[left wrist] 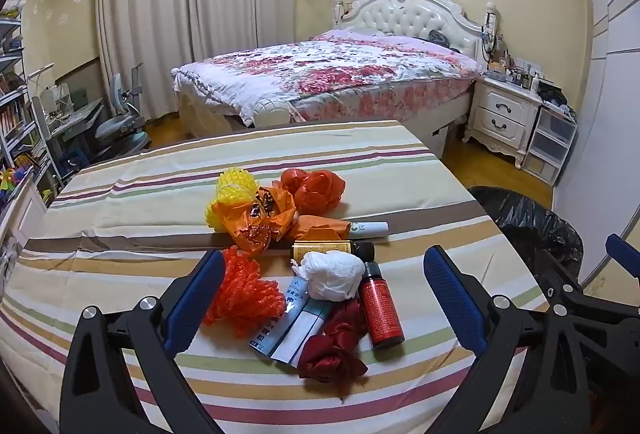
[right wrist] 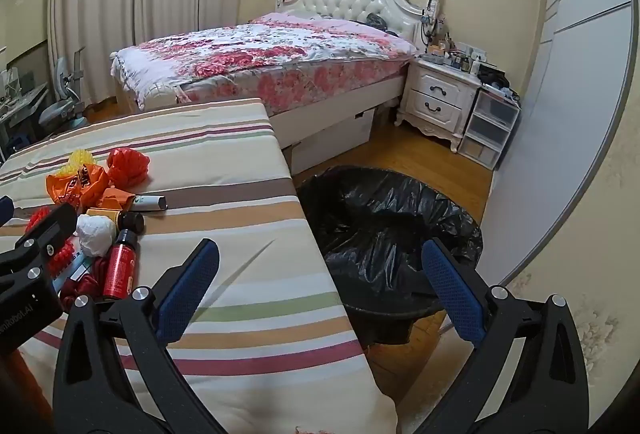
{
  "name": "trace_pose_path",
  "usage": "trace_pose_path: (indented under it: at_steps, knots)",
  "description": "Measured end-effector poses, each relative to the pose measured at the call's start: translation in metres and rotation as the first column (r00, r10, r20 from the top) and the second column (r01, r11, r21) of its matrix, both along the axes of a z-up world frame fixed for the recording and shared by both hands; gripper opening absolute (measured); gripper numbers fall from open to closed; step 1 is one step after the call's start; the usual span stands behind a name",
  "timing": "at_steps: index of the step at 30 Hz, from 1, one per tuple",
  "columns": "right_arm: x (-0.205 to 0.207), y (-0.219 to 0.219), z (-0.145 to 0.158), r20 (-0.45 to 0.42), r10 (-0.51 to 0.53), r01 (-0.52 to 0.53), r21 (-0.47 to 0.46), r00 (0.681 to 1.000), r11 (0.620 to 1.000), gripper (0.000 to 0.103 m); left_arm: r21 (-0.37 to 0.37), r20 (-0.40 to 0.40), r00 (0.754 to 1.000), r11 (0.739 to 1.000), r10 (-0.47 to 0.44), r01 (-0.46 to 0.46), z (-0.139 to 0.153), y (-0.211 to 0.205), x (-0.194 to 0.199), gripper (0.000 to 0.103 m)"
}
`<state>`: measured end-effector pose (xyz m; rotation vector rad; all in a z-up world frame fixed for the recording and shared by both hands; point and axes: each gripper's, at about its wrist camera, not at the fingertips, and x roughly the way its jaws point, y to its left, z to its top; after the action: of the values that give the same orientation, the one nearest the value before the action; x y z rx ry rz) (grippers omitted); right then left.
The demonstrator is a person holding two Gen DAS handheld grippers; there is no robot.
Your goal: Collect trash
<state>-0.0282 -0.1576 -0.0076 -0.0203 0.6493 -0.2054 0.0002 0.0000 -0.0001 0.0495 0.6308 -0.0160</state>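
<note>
Trash pile sits mid-table on the striped cloth: white crumpled wad (left wrist: pixel 329 275) on top, touching the dark brown bottle (left wrist: pixel 333 250) behind it and the red bottle (left wrist: pixel 381 308) lying just to its right. Red bottle cap points away from camera. Dark red crumpled wrapper (left wrist: pixel 335 348) at near end of pile, lying against a pale blue-and-white box (left wrist: pixel 287 318). Orange foam net (left wrist: pixel 240 296) left of the box, close to the left jaw pad. Further back: orange plastic bag (left wrist: pixel 256 220), yellow foam net (left wrist: pixel 232 194), red-orange bag (left wrist: pixel 314 188), white tube (left wrist: pixel 370 229) lying sideways.

Left gripper (left wrist: pixel 325 302) hangs low over near part of pile, jaws wide apart, nothing between pads. Right gripper (right wrist: pixel 320 292) over the table's right edge, jaws also spread wide, gripping nothing; its left pad over cloth, right pad over the bin.

Bin with black liner (right wrist: pixel 384 230) stands on wood floor just beside the table's (right wrist: pixel 240 174) right edge, mouth open. Behind: bed with floral quilt (left wrist: pixel 320 70), white nightstand (left wrist: pixel 502 114), curtains (left wrist: pixel 180 2).
</note>
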Motion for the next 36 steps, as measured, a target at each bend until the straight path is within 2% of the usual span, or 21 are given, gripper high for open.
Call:
trace_pose_path:
  at_steps: [22, 23, 36]
  knots:
    - [-0.007, -0.016, 0.007, 0.013, -0.029, 0.029, 0.016, 0.999, 0.999, 0.099, -0.010, -0.002, 1.000, 1.000, -0.019, 0.019, -0.002, -0.005, -0.002, 0.097]
    - [-0.007, -0.018, 0.008, 0.013, -0.031, 0.031, 0.016, 0.999, 0.999, 0.099, -0.011, -0.005, 1.000, 1.000, -0.018, 0.017, 0.007, -0.009, -0.002, 0.097]
    - [-0.006, -0.020, 0.008, 0.011, -0.045, 0.044, 0.016, 0.999, 0.999, 0.099, -0.013, -0.005, 1.000, 1.000, -0.020, 0.020, 0.009, -0.010, -0.002, 0.097]
